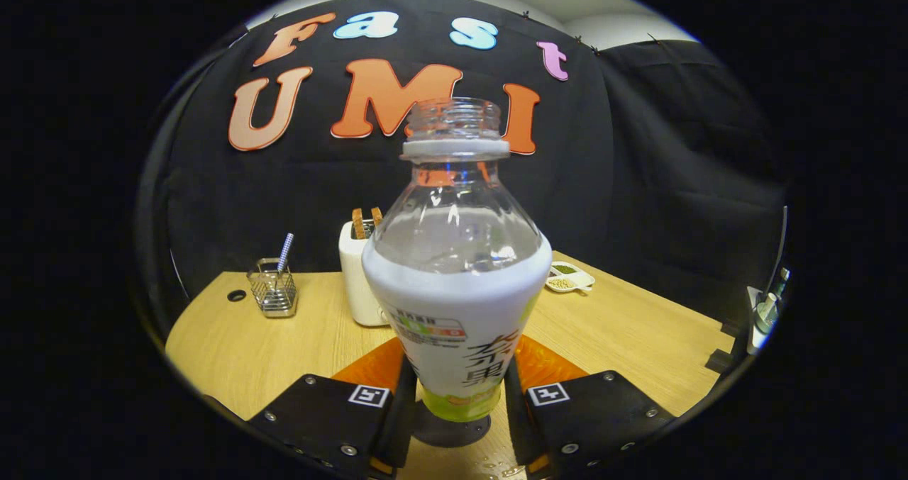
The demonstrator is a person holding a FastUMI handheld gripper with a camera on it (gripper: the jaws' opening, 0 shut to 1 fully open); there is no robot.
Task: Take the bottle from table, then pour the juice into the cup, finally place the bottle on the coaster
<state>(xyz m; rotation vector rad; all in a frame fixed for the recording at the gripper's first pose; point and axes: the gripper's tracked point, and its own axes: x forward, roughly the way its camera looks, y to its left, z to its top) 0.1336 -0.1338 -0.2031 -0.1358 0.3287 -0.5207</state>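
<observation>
Tool (457, 395) clamped on bottle (457, 310) | uncapped, upright above coaster (450, 430) | label writing illegible

bottle (456, 274) 1 | coaster (451, 430) 1 | toaster (358, 281) 1 | wire holder (273, 288) 1 | dish (569, 278) 1

Gripper (457, 402) cam, fwd-facing (close), over table (624, 331).

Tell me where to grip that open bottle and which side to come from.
Grip the bottle low on its labelled body, straight from the front as the claw does now, a finger on each flank. It stands upright with no cap, and the neck tapers, so the straight lower wall gives flat contact. Both fingers appear to press it just above a dark disc.
</observation>
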